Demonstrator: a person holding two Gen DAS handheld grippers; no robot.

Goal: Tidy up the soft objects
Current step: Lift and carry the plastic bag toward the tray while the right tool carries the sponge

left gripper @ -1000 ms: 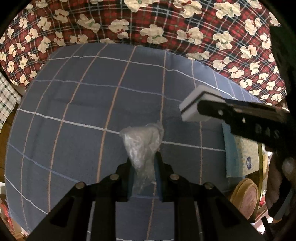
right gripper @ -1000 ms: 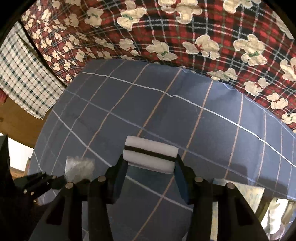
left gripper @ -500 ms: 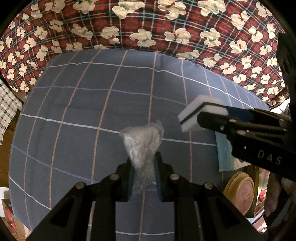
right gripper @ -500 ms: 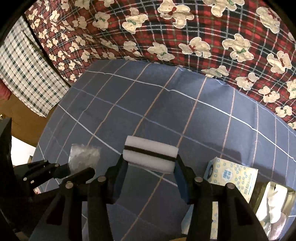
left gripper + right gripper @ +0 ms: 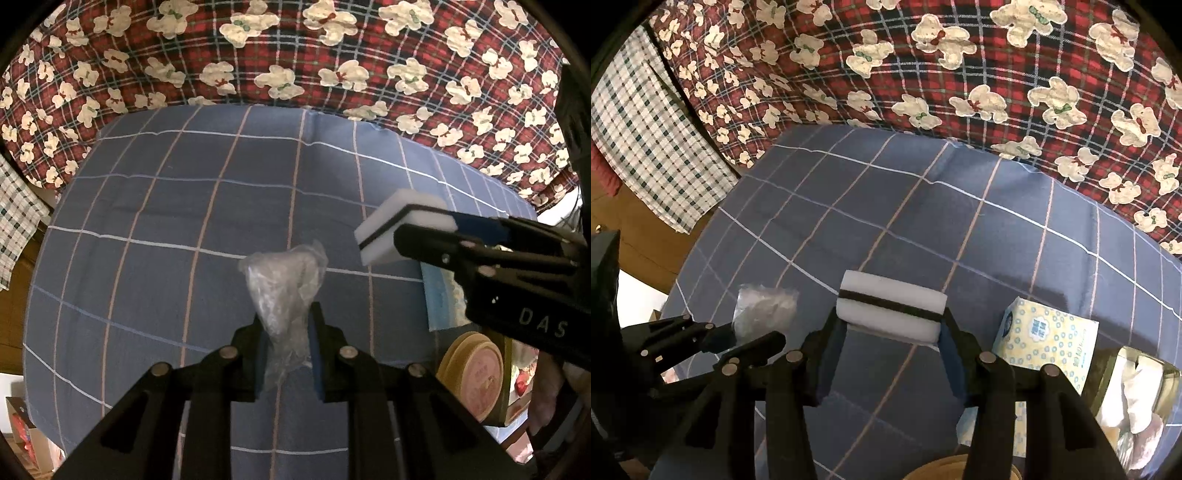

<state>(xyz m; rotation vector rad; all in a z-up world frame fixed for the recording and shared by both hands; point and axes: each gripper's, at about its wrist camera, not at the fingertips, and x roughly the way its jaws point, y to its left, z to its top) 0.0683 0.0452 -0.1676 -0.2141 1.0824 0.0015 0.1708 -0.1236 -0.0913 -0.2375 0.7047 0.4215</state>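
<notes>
Sponge and plastic wad held above a blue checked cloth

Cloth fills most of both views: a blue checked sheet [image 5: 177, 229] lined in white and tan, laid over a raised surface. Behind it spreads a red tartan fabric [image 5: 295, 55] printed with cream teddy bears. At the far left hangs a green-and-white checked cloth [image 5: 646, 147], with brown wood beneath it.

The left gripper [image 5: 286, 347] reaches forward over the sheet, its jaws pressed together on a crumpled clear plastic bag [image 5: 284, 280] that sticks up from between the blue pads. The right gripper [image 5: 890, 332] comes in from the right side, level with the left and near it, its jaws clamped on the two ends of a white sponge [image 5: 892, 308] with a dark band through its middle. Both things are held off the sheet; whether either touches it cannot be told.

From the left wrist, the sponge [image 5: 402, 225] shows side-on with the right gripper's black arm lettered "DAS", and a round pinkish tin [image 5: 476, 380] sits low at the right edge. From the right wrist, the plastic bag [image 5: 764, 310] appears at the left, and a pale yellow tissue pack [image 5: 1049, 336] with blue rings lies on the sheet just right of the gripper, beside a container of white cloths [image 5: 1134, 391].
</notes>
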